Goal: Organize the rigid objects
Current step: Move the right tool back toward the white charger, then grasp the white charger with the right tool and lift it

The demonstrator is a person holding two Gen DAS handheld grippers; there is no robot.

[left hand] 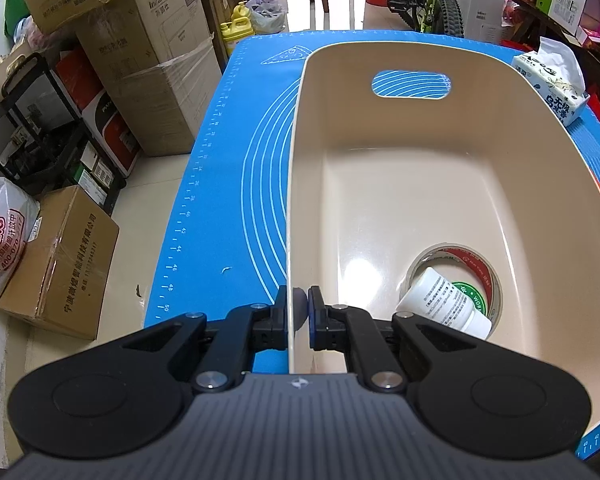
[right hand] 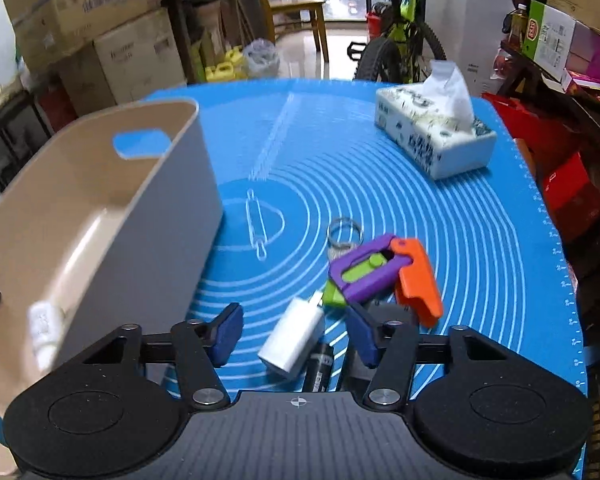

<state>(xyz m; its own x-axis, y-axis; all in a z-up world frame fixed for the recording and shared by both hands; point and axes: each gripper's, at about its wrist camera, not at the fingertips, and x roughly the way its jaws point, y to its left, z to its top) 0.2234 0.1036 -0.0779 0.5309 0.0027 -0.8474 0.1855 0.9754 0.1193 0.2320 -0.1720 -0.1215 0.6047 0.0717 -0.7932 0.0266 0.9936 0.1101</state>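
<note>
Blue mat (right hand: pixel 440 216), bearing cream bin (left hand: pixel 420 184); bin wall pinched by left gripper (left hand: pixel 299 307). Beside bin: orange-purple toy (right hand: pixel 384 272), white charger (right hand: pixel 294 340) between wide-open right gripper (right hand: pixel 296 334). Next: closing on charger, lifting into bin.

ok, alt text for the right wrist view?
The open right claw hovers over a white charger lying on the blue mat. Just beyond are a purple, green and orange toy on a key ring; the beige bin stands left, a tissue box far right.
</note>
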